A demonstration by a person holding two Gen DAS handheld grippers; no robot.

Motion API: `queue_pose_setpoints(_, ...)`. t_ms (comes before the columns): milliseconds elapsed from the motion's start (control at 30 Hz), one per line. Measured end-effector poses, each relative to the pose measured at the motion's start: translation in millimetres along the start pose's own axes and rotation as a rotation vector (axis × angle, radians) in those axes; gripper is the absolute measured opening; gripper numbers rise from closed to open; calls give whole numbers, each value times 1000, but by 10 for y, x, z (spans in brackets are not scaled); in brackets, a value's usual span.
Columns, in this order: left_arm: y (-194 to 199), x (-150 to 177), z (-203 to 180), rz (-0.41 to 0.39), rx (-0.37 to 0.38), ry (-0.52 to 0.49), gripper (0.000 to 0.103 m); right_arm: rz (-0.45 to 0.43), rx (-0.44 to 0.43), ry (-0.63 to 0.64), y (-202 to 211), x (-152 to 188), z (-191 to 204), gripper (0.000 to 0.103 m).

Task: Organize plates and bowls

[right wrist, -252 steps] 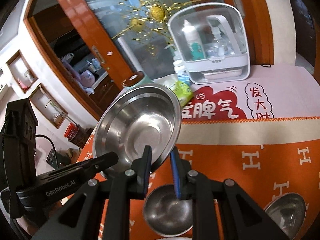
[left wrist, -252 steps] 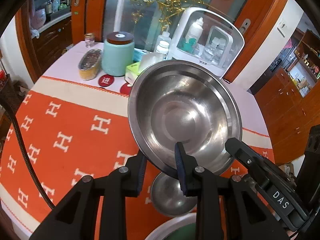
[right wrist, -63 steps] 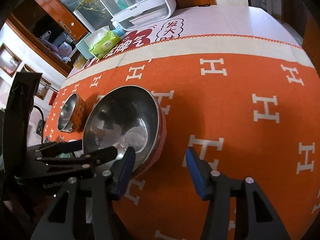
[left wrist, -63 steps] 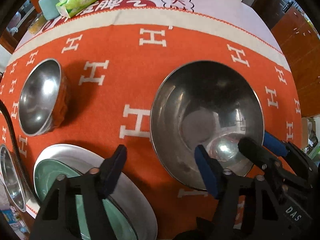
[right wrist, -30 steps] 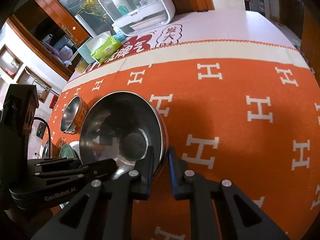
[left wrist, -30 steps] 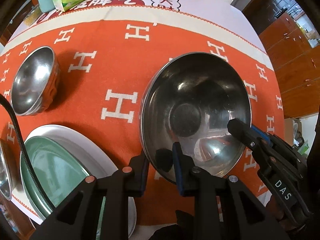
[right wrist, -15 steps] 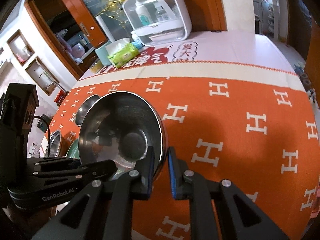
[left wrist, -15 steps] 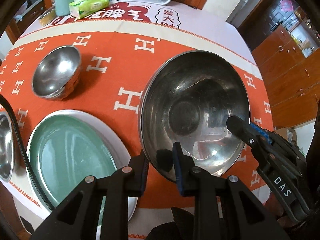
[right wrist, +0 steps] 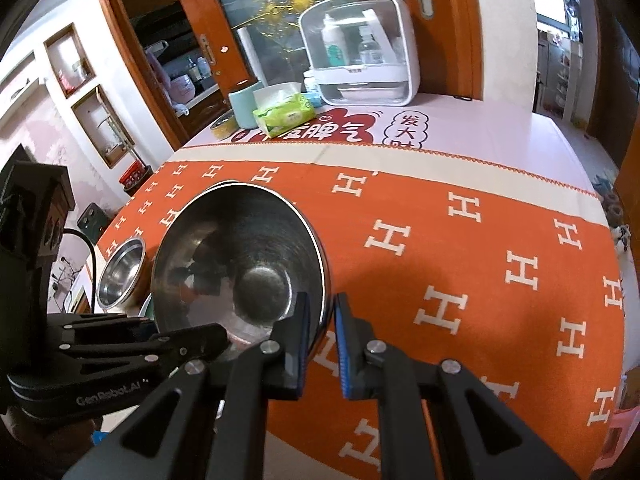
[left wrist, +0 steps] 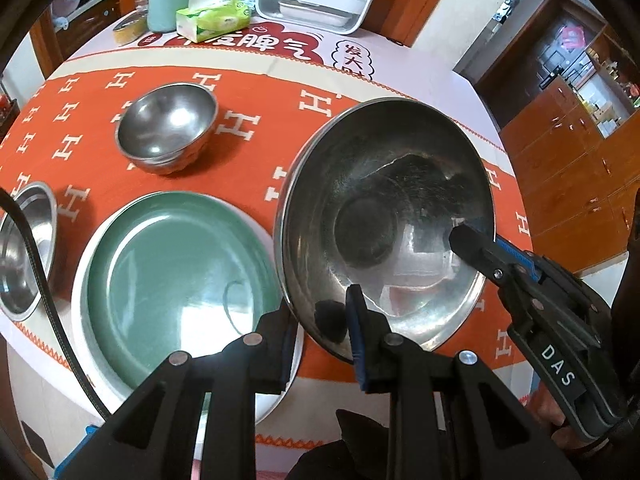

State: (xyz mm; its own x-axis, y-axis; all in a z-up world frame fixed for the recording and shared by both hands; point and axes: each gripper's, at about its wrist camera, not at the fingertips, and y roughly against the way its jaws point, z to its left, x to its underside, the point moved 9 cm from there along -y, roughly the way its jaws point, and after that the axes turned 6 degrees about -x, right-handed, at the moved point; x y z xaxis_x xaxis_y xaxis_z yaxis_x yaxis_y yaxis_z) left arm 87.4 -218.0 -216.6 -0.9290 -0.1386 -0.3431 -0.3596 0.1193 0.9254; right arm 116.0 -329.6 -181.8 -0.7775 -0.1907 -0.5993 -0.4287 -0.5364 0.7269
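you have both the left gripper (left wrist: 320, 320) and right gripper (right wrist: 321, 322) clamped on the large stainless steel bowl's (left wrist: 384, 216) rim, raised right of the green round plate (left wrist: 176, 280); stacking remains unfinished.

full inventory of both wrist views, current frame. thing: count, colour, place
large steel bowl: 1, silver, gripped at rim by both grippers, tilted
small steel bowls: 2, silver, one far left on cloth, other at left edge
plate: 1, green on white, near left
tablecloth: 1, orange with white H
tissue pack: 1, green, far side
storage box: 1, white and clear, far side
left gripper: shut on bowl rim
right gripper: shut on bowl rim
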Motion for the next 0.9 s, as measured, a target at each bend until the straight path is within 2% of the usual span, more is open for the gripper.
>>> queue_pose_setpoints(500,343,143,697,-22,-32,6,22,-15,-11,52,-86,-15,730,10)
queue_pose_setpoints(900,543,263,1422,-5,-65,17,22,-10,-49,49,-408,-47,1423,9)
